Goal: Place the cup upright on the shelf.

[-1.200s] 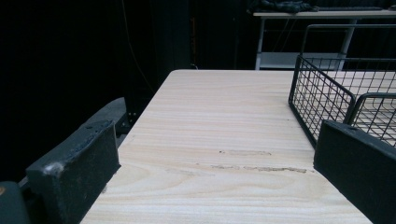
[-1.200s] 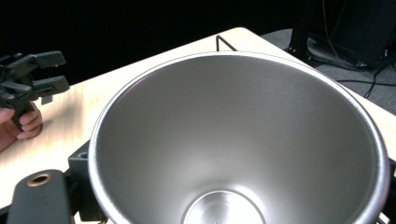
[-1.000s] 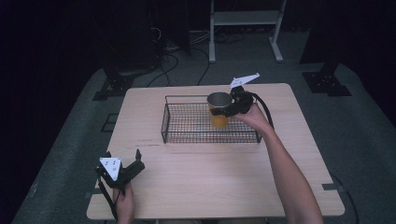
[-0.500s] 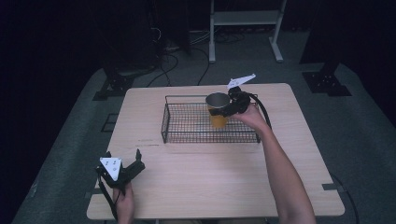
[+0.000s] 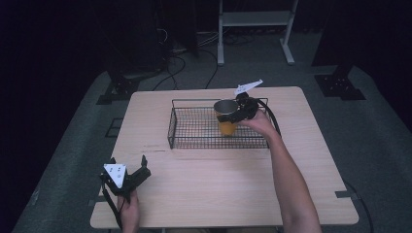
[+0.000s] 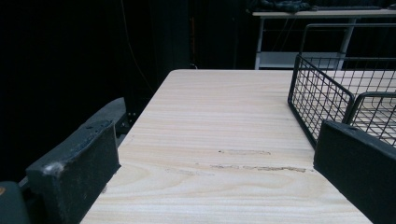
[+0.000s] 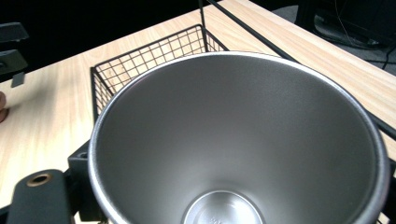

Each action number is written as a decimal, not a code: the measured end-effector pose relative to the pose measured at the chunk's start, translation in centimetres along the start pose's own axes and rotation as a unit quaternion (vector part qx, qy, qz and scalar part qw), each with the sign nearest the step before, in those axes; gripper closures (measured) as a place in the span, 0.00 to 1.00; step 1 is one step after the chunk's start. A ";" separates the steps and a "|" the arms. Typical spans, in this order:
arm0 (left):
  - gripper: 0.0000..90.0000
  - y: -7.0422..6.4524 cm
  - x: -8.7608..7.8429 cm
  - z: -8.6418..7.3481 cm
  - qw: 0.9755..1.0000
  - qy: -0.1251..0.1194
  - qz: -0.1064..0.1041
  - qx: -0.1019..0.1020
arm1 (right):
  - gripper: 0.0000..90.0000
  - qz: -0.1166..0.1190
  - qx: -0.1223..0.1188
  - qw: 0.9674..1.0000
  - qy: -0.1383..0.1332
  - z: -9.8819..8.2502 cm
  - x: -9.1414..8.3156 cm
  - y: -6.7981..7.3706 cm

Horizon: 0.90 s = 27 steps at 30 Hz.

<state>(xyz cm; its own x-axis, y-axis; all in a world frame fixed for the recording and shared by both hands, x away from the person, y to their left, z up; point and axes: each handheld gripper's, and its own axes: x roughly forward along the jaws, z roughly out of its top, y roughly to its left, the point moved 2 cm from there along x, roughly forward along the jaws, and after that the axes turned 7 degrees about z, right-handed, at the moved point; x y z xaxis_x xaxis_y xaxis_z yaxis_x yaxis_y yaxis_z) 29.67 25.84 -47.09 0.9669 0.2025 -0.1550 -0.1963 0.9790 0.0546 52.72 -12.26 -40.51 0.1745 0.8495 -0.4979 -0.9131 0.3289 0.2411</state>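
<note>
The right gripper (image 5: 236,115) stays clamped on the orange steel-lined cup (image 5: 226,118), upright inside the black wire basket (image 5: 194,143) near its right end, barely shifted since before. The left gripper (image 5: 127,175), jaws spread apart, still rests well apart from the basket's near-left corner.

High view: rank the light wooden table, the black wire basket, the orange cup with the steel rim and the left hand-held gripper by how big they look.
1. Light wooden table
2. Black wire basket
3 and 4. Left hand-held gripper and orange cup with the steel rim: they look alike in size, and the gripper lies nearer the camera, so no firm order.
</note>
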 end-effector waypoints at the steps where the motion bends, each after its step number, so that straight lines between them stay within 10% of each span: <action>1: 0.00 0.0 0.0 0.0 1.000 0.000 0.000 0.000 | 0.14 0.002 0.001 1.000 0.001 -0.1 0.1 0.0; 27: 0.00 -0.1 0.0 0.0 1.000 0.000 0.000 0.004 | 0.13 0.001 -0.008 0.999 0.042 -1.5 1.9 -0.5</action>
<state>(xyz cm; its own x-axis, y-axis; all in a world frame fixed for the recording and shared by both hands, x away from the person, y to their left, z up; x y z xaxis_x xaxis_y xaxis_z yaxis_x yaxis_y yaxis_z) 29.67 25.78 -47.09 0.9669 0.2032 -0.1543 -0.1958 0.9787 0.0617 52.98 -11.44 -42.80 0.1423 0.8122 -0.5658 -0.9193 0.3203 0.2286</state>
